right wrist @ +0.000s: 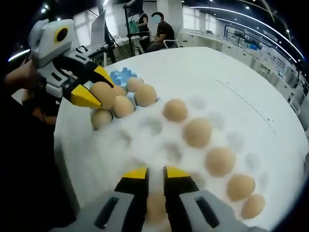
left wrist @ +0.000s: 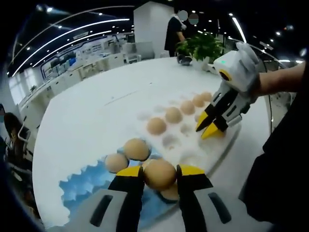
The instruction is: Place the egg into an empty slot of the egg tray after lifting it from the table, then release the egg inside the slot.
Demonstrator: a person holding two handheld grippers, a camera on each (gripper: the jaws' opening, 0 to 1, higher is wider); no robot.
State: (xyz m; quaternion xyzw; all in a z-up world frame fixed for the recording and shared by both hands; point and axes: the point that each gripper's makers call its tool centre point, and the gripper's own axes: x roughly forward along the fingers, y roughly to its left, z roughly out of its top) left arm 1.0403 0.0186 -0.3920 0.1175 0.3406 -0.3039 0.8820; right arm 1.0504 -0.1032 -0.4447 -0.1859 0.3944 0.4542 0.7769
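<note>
Lighting, as we see it: long ceiling strip lights [left wrist: 72,34] overhead, bright and even. The white table [left wrist: 96,111] is washed out with glare, so the white egg tray [right wrist: 159,140] nearly melts into it and we can hardly trace its cups. Shadows soft and faint. Both views bend strongly at the edges; straight lines curve. Picture grainy, background soft, the nearest egg [left wrist: 159,174] slightly blurred

white round table [left wrist: 91,121] bears white egg tray [right wrist: 145,140], blue cloth [left wrist: 82,186], potted plant [left wrist: 202,48]
</note>
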